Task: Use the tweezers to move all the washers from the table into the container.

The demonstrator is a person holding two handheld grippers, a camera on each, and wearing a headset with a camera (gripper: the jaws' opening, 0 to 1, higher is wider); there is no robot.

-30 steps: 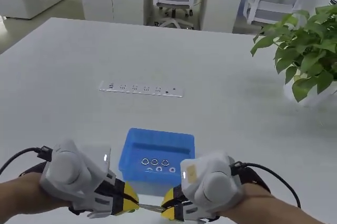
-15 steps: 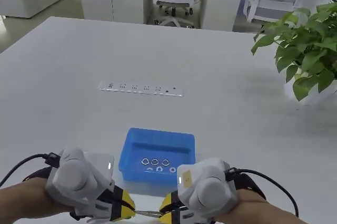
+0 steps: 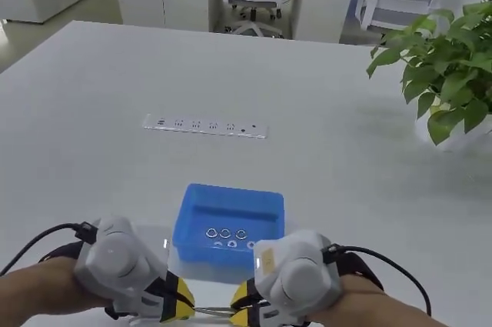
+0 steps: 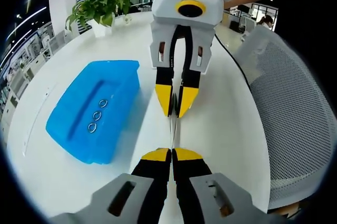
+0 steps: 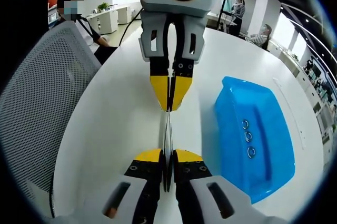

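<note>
The left hand-held gripper and right hand-held gripper both pinch the tweezers shut at the near edge of the bench, beside the container holding washers. This is likely a regrasp; next, one must let go cleanly.

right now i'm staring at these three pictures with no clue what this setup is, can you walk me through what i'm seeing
There is no robot here: a person holds a two-jaw gripper in each hand. The wide picture comes from a camera on the person's head, looking down at a white table. The two round pictures come from a camera riding on each gripper, looking along its yellow-tipped jaws, so each one sees the other gripper facing it. The left gripper and the right gripper are both shut on one thin pair of tweezers, one at each end. Just beyond them sits a blue container with several washers already in it. Farther off are a power strip and a potted plant.
</note>
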